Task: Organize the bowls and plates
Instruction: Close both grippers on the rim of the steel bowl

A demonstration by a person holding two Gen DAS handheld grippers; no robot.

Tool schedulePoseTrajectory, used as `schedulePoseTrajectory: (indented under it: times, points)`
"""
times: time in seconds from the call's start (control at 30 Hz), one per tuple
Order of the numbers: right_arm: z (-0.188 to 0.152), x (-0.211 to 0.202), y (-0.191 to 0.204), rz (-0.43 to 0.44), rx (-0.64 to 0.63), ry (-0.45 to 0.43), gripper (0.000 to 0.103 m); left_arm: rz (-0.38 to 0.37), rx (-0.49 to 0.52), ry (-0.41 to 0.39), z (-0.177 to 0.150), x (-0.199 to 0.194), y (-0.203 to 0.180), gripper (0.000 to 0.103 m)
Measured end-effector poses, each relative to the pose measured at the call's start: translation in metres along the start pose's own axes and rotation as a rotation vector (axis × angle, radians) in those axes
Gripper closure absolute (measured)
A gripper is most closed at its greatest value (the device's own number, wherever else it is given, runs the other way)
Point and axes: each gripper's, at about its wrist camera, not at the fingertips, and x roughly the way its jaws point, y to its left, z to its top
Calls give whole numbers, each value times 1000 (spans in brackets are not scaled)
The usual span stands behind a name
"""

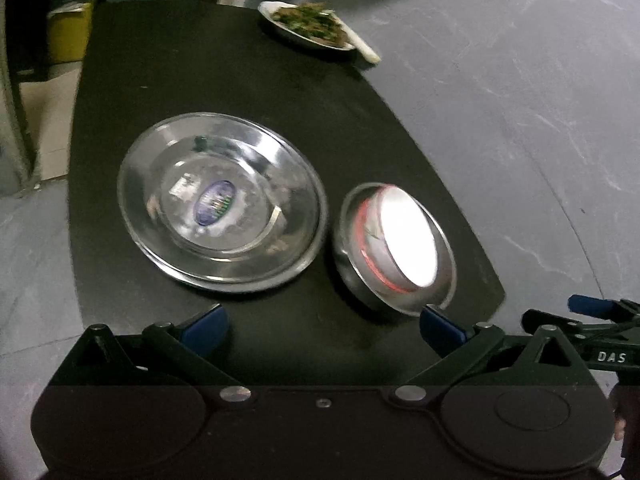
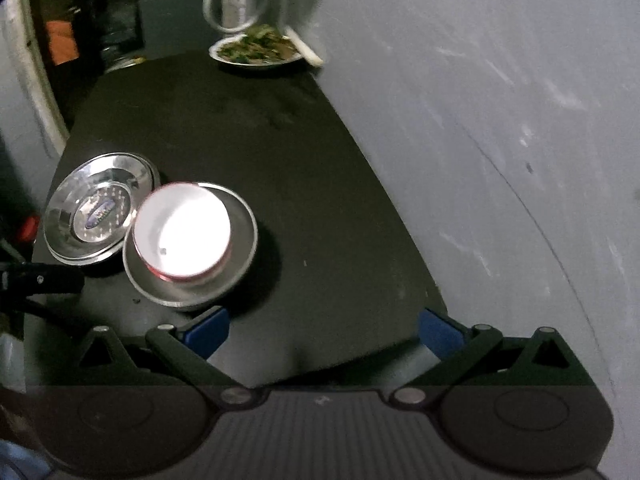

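A wide steel plate [image 1: 222,200] with an oval blue sticker lies on the black mat [image 1: 208,80]. Right of it stands a steel bowl [image 1: 352,268] holding a white bowl [image 1: 404,236] with a red rim, tilted inside. My left gripper [image 1: 322,328] hovers open just in front of both, with nothing between its blue pads. In the right wrist view the steel plate [image 2: 100,210] and the steel bowl [image 2: 240,256] with the white bowl [image 2: 182,232] sit to the left. My right gripper [image 2: 324,330] is open over the mat's near edge.
A dish of cooked greens [image 1: 310,24] with a white utensil sits at the mat's far edge, also seen as the greens dish [image 2: 256,50]. Grey marbled tabletop [image 1: 520,120] surrounds the mat on the right. A yellow bin [image 1: 68,34] stands far left.
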Motion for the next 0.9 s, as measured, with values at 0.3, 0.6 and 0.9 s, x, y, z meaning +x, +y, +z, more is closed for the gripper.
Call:
schedulePoseTrajectory:
  times: [0.3,0.6,0.9]
  points:
    - [38,35,-7,84,-178,-18,0,107,-125,18,19,17,0,1]
    - [46,81,-11,196,-243,7,0,234,-115,95,19,30,-21,1]
    - [53,106,-18,246,-231,29,0,318,-160,81,24,38,-33,4]
